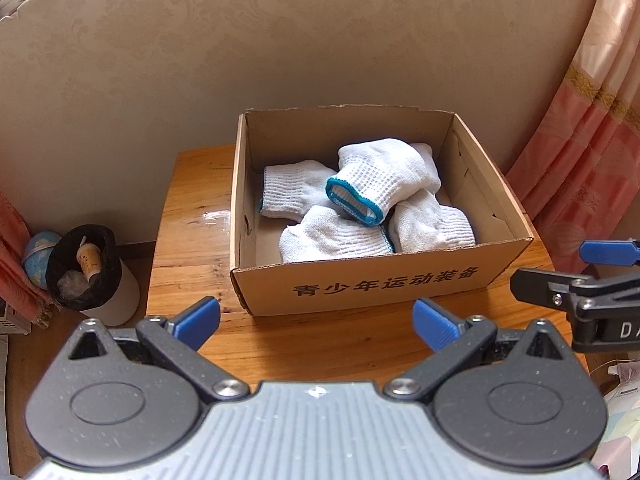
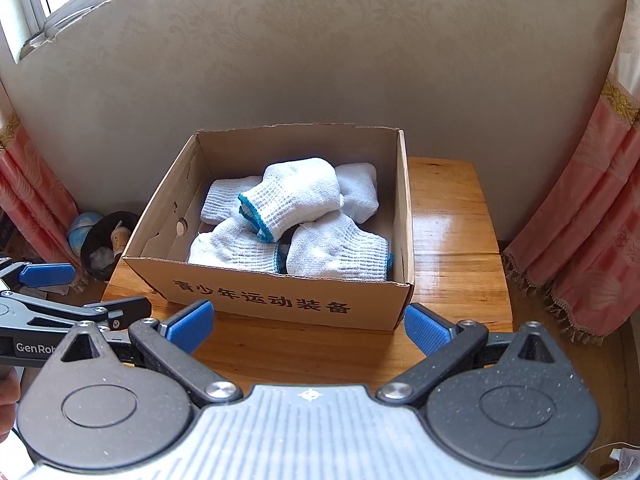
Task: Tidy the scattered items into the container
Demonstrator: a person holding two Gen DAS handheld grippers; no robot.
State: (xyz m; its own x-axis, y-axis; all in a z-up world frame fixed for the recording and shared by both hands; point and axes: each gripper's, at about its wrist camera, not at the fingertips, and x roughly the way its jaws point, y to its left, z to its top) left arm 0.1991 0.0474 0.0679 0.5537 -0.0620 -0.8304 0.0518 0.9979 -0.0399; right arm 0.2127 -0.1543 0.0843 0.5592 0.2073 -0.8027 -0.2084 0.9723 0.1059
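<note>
Hovering nearest the viewer, the left gripper (image 1: 316, 322) and right gripper (image 2: 308, 326) each hold their blue-padded fingers (image 1: 200, 318) spread wide, grasping nothing. Both sit above the near part of the wooden table (image 1: 192, 232), just short of the cardboard box (image 1: 384, 284). Beyond the printed front wall, several white knit gloves (image 1: 380, 180) with blue-edged cuffs lie heaped inside the box, one resting atop the others. Left of the table, lower down, stands a black-lined waste bin (image 1: 90, 272). Farthest back are a patterned wall (image 1: 280, 60) and pink curtains (image 1: 592, 140).
</note>
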